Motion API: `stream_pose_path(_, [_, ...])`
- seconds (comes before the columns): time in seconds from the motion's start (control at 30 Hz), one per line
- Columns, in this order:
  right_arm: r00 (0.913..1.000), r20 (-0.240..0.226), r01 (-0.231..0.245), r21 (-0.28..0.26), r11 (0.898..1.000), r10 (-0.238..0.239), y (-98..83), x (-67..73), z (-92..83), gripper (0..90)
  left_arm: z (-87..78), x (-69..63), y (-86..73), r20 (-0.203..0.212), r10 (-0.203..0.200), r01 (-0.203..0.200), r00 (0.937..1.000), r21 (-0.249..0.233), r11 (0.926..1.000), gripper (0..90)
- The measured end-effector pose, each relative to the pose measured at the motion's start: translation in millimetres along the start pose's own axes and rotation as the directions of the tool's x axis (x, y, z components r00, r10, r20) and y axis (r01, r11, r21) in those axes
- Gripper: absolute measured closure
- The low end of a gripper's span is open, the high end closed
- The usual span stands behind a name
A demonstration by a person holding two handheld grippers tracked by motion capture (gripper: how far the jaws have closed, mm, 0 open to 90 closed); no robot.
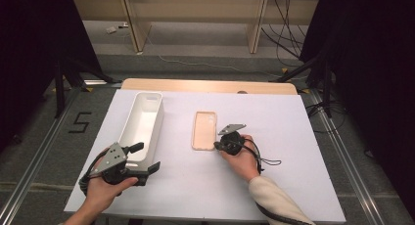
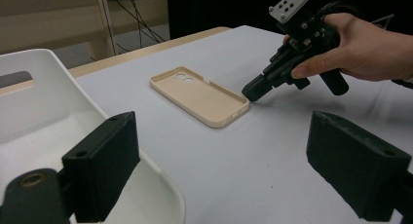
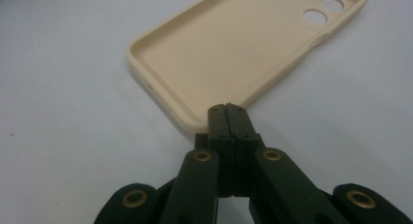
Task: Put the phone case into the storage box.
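Nudging the phone case (image 1: 204, 130) with your right gripper (image 1: 221, 145), jaws clenched on nothing.

Pushing at that near corner could slide it across the desk (image 1: 274, 137); your left gripper (image 1: 147, 159) waits released by the white bin (image 1: 142, 122). Camera cutouts show clearly in the right gripper view.

Pale lavender sheet (image 1: 274, 186) covers most of the light wood counter (image 1: 205, 85); wood shows as a strip along the far edge. Long white plastic bin w/ rounded corners & a cut-out handle slot (image 1: 143, 118) lies lengthwise on the sheet's left part. Grey floor beyond, w/ black "5" marking (image 1: 80, 122) left of counter, black cables (image 1: 288, 27) at far right, pale wood furniture legs (image 1: 132, 24) at back, black stand legs (image 1: 66, 78) at left.
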State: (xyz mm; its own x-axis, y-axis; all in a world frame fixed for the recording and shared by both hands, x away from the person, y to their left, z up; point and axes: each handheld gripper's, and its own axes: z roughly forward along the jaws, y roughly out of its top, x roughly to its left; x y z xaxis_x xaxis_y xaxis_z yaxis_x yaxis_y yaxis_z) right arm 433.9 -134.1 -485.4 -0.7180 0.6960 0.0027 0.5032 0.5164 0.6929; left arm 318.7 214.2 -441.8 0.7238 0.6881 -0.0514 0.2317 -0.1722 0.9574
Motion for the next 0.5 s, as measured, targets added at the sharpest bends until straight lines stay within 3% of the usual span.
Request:
stream_pose_path(0.13, [1.0000,0.008,-0.004,-0.028,1.000,0.004,0.6,-2.9,-7.4,90.0,-0.2,0.1,0.1,0.000,-0.001,0.001,1.0000,0.000,1.0000,11.6])
stream_pose_path(0.3, [1.0000,-0.003,-0.003,-0.074,0.997,0.002,0.9,-3.3,-21.9,79.3,0.6,-0.6,0.3,0.004,-0.005,0.005,1.0000,-0.002,1.0000,11.7])
stream_pose_path(0.43, [0.9989,0.000,0.046,-0.130,0.990,-0.046,0.6,-1.5,-36.9,64.3,1.9,-1.4,1.5,0.006,-0.002,0.002,1.0000,0.000,1.0000,11.7])
stream_pose_path(0.5, [0.9995,-0.009,0.030,-0.126,0.992,-0.031,0.2,0.4,-39.5,62.6,3.1,-2.1,1.9,0.008,-0.007,0.007,0.9999,0.002,1.0000,11.7])
